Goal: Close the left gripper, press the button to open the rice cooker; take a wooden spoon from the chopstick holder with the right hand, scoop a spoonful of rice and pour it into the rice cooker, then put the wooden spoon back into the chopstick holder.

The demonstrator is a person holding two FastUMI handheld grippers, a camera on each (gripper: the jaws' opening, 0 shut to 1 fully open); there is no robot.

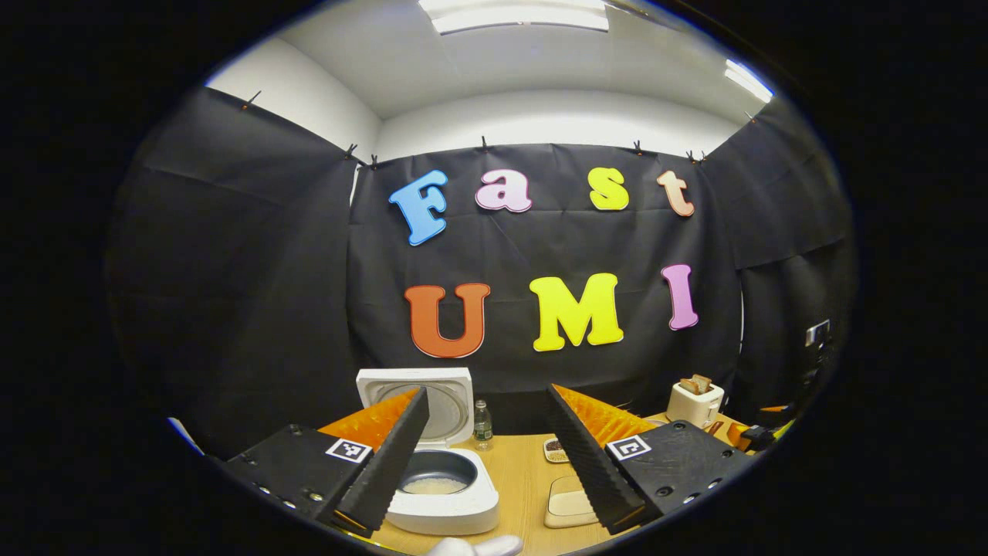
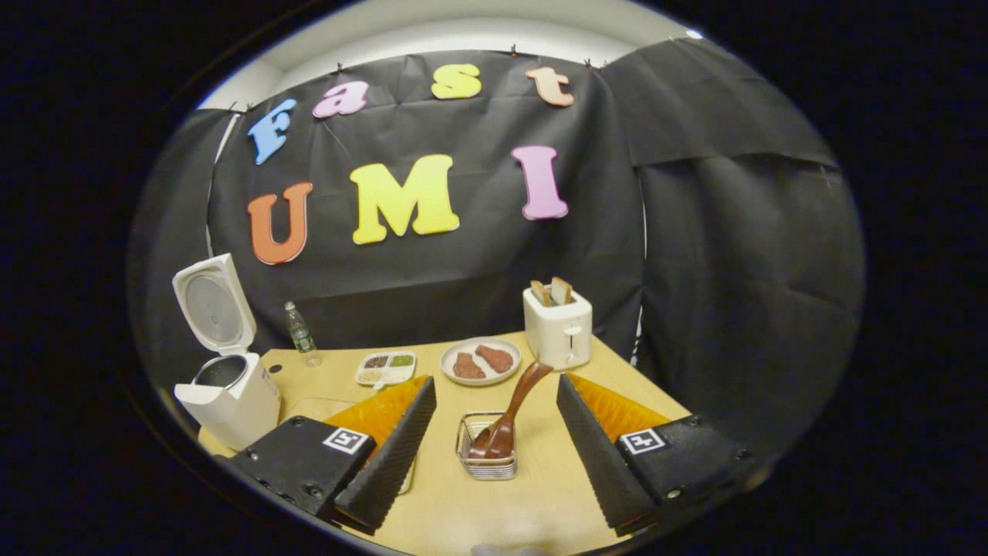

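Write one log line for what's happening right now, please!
rice cooker: lid open, rice inside | wooden spoon: in chopstick holder | left hand-held gripper: open | right hand-held gripper: open, empty

Glossy wooden spoon (image 2: 509, 413), wire chopstick holder (image 2: 486, 452) — matt wood table (image 2: 532, 494)

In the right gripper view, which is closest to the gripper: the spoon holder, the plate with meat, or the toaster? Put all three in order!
Nearest first, from the right gripper:
1. The chopstick holder, right between its open fingers, with the wooden spoon standing in it.
2. The plate, farther back, near the middle.
3. The toaster, just behind the plate, to the right.
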